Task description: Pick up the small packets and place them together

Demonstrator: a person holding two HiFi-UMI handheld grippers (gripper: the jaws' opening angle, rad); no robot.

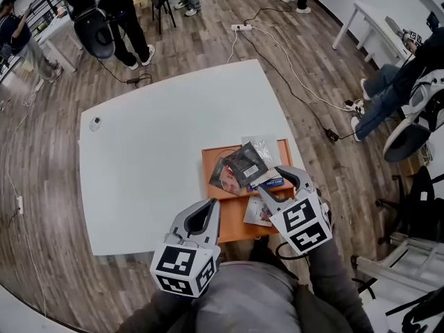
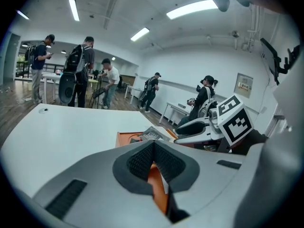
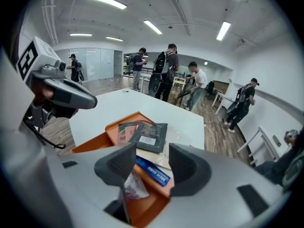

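An orange tray (image 1: 211, 157) lies on the white table (image 1: 152, 158) near its front right corner. On it, several small packets lie in a loose overlapping pile: a dark packet (image 1: 244, 165) on top, a clear one (image 1: 262, 148) behind it, a blue one (image 1: 267, 183) and a light one (image 1: 258, 212) at the near edge. My right gripper (image 1: 272, 179) hangs open just over the blue packet (image 3: 153, 171), its pads apart and pressing on nothing. The dark packet (image 3: 149, 136) lies just beyond them. My left gripper (image 1: 211, 203) is shut and empty at the tray's near left edge (image 2: 156, 184).
A small round object (image 1: 95, 123) sits on the table's far left. Several people stand beyond the table. Another sits at the right. A power strip (image 1: 240, 27) and its cable lie on the wooden floor. A white side table (image 1: 368, 19) stands at the back right.
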